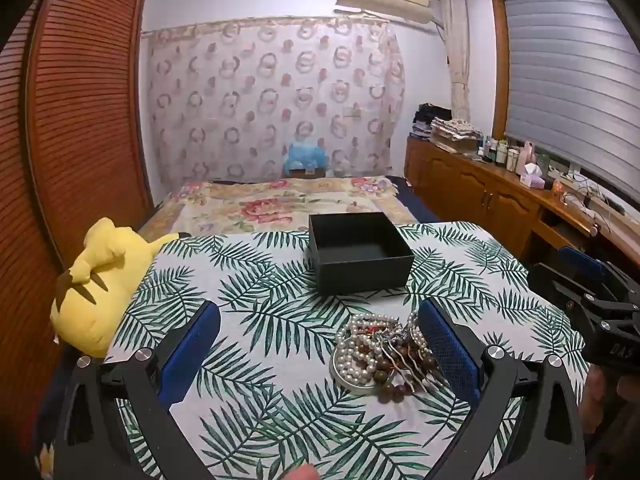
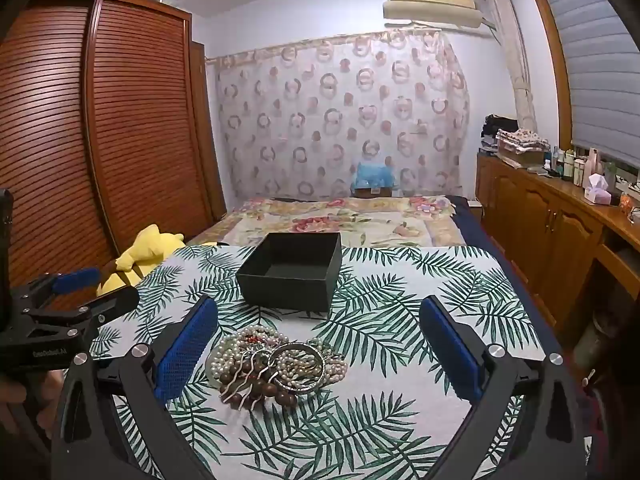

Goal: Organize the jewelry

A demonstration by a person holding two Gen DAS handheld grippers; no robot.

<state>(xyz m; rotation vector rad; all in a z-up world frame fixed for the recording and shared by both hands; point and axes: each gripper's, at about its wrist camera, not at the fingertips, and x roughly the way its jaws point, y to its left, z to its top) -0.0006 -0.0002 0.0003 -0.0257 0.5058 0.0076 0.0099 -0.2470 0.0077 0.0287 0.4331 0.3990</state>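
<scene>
Left gripper [image 1: 320, 344] wide, empty | right gripper [image 2: 318, 340] wide, empty | jewelry pile [image 1: 384, 354] by left gripper's right finger | black box [image 1: 358, 252] beyond pile

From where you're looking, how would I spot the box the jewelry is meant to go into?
Find the table with the leaf-print cloth at the foot of the flowered bed. At its far edge, behind the tangled jewelry pile, sits the black box. It is the only plain, square, lidless thing there, and it looks empty.
</scene>
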